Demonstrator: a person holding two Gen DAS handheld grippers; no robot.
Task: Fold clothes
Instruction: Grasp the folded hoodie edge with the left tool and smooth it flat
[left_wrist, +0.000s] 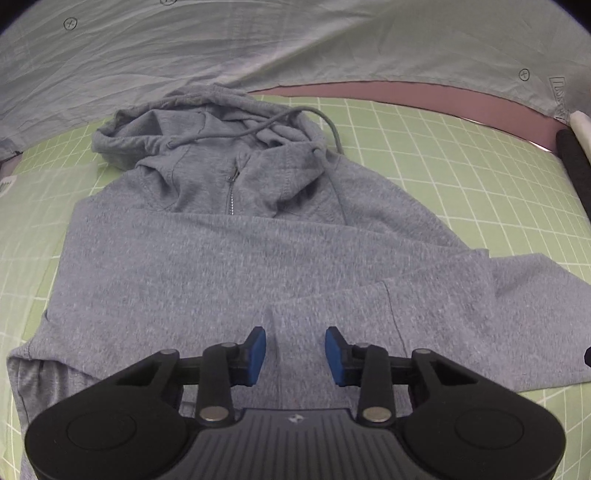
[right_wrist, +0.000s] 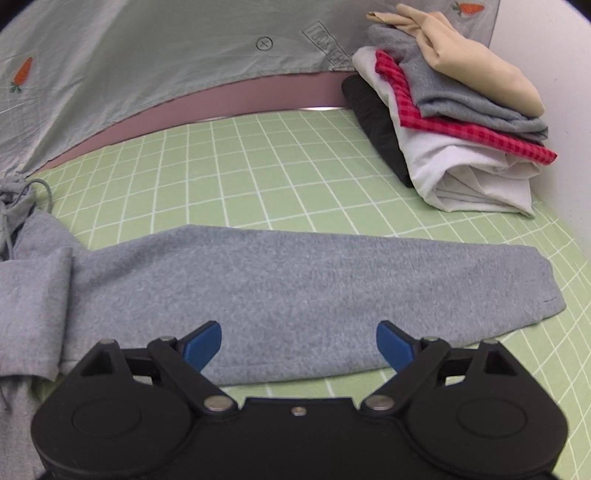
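Both tongs (left_wrist: 295, 356) (right_wrist: 298, 345) agape — over hoodie (left_wrist: 236, 266).

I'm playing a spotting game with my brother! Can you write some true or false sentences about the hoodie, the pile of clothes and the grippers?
1. The grey hoodie lies on a green checked sheet. True.
2. The hoodie's zip is open all the way down. False: the part that shows, just below the hood, is closed.
3. The right gripper is squeezing the sleeve. False: it stands wide open over the sleeve, gripping nothing.
4. A pile of folded clothes sits beyond the sleeve. True.
5. The top piece of the pile is red. False: it is beige; the red checked one is lower.
6. The left gripper has blue pads. True.
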